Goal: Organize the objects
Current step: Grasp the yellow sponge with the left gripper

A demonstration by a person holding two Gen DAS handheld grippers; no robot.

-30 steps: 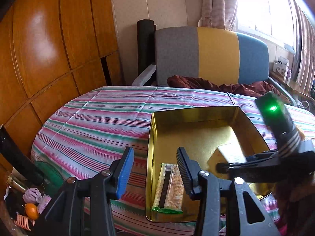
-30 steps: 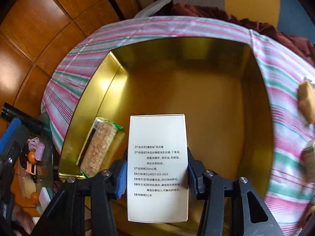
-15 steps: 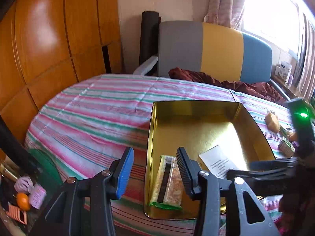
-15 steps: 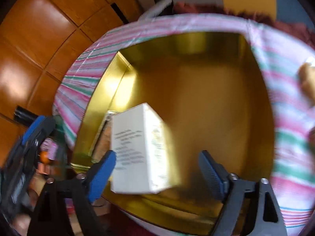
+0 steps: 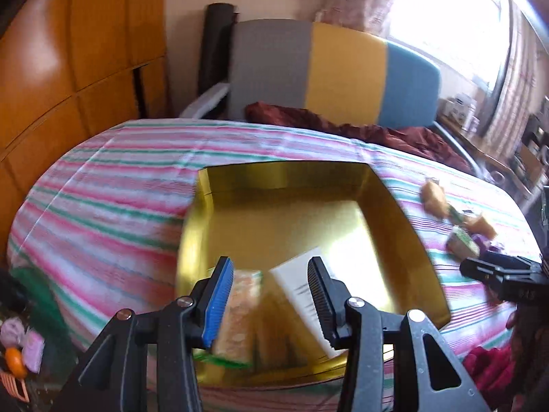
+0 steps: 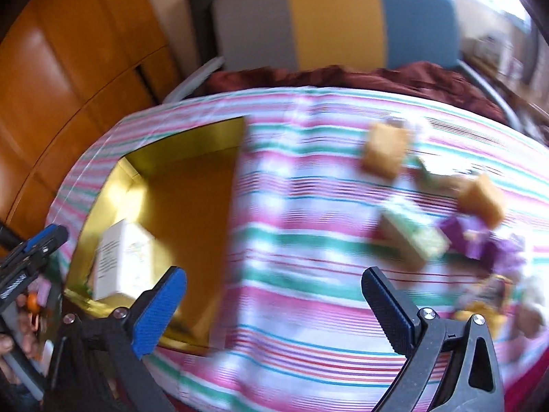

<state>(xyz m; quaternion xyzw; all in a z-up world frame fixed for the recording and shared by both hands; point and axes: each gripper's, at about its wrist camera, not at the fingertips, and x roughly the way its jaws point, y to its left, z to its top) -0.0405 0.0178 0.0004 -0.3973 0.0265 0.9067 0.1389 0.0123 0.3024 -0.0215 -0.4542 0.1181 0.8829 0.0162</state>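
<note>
Gold-coloured metal is forming the open tin [image 5: 405, 237] on the striped bench [image 5: 113, 213], and the white carton [image 6: 121, 264] is lying inside it beside a wrapped snack bar [image 5: 238, 312]. The right gripper [image 6: 274, 305] has just been opening; its jaws are standing wide apart, with nothing between them, over the cloth. The loose snack packets [image 6: 411, 237] near it are judged the next pick; one should be straddled squarely before closing. The left gripper [image 5: 267, 302] is being held over the tin, jaws partly apart, empty. Printed lines on the carton are too blurred for reading.
</note>
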